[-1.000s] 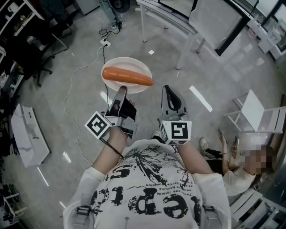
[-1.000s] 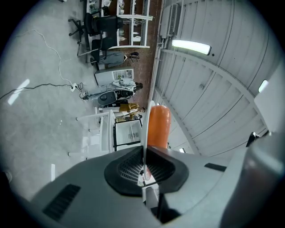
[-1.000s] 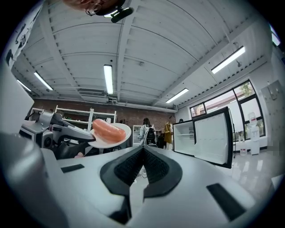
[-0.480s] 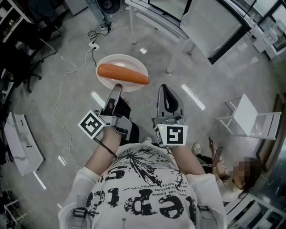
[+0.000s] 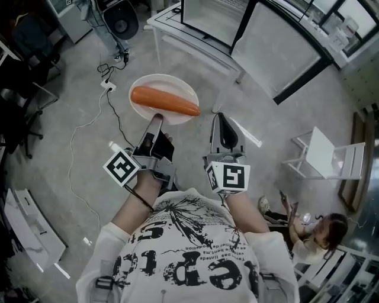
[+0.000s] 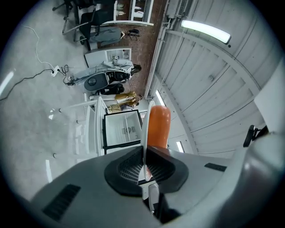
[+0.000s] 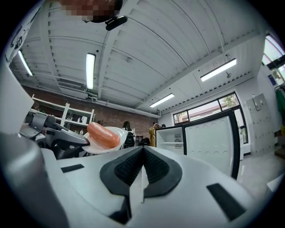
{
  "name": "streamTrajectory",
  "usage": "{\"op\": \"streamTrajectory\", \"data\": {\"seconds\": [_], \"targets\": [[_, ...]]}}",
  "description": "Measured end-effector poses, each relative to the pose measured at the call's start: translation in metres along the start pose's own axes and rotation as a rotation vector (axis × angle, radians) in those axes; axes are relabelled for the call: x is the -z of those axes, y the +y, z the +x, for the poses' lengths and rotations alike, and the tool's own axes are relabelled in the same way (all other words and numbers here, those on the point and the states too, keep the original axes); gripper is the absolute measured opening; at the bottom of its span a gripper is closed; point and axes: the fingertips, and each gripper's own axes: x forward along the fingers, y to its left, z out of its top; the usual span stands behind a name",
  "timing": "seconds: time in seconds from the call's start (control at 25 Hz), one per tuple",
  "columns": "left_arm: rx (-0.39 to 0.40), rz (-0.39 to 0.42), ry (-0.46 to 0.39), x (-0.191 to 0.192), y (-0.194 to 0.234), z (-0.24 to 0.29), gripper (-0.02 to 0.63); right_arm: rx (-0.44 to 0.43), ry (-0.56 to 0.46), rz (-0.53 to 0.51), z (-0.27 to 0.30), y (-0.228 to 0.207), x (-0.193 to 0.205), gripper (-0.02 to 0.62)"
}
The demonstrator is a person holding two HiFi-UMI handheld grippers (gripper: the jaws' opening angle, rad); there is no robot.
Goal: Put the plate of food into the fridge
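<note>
A white plate point(image 5: 177, 87) carries a long orange sausage point(image 5: 164, 101). My left gripper point(image 5: 155, 121) is shut on the plate's near rim and holds it level above the floor. In the left gripper view the rim point(image 6: 145, 129) runs edge-on between the pads, with the sausage point(image 6: 158, 127) behind it. My right gripper point(image 5: 220, 118) hangs beside the plate, shut and holding nothing; its view shows its jaws point(image 7: 142, 156) pressed together. Ahead stands the small fridge point(image 5: 207, 18) with its door point(image 5: 278, 50) swung open; the right gripper view shows the same fridge point(image 7: 173, 136) with a white interior.
A white table frame point(image 5: 157, 35) stands by the fridge. A cable and power strip point(image 5: 106, 86) trail over the grey floor at left. A white chair point(image 5: 328, 155) and a seated person point(image 5: 314, 237) are at the right. Shelving lines the left edge.
The fridge and table have come closer in the head view as I move toward them. The plate stays in the left gripper; the right gripper keeps its place beside it.
</note>
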Motion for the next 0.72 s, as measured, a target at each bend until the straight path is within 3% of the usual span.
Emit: {"op": "streamTrajectory", "data": {"seconds": [0.36,0.56,0.72], "targets": [[-0.001,-0.016,0.062,-0.092,0.020,0.048,0.025,0.125,-0.026,-0.012,0.097,0.012,-0.009,0.000],[-0.046,-0.035,0.081,-0.110,0.052,0.070,0.025,0.107,0.006,-0.015,0.137,0.013,0.012,0.000],[-0.052,-0.056,0.073,-0.123,0.076,0.127,0.025,0.086,0.020,-0.017,0.193,-0.009,0.029,0.000]]}}
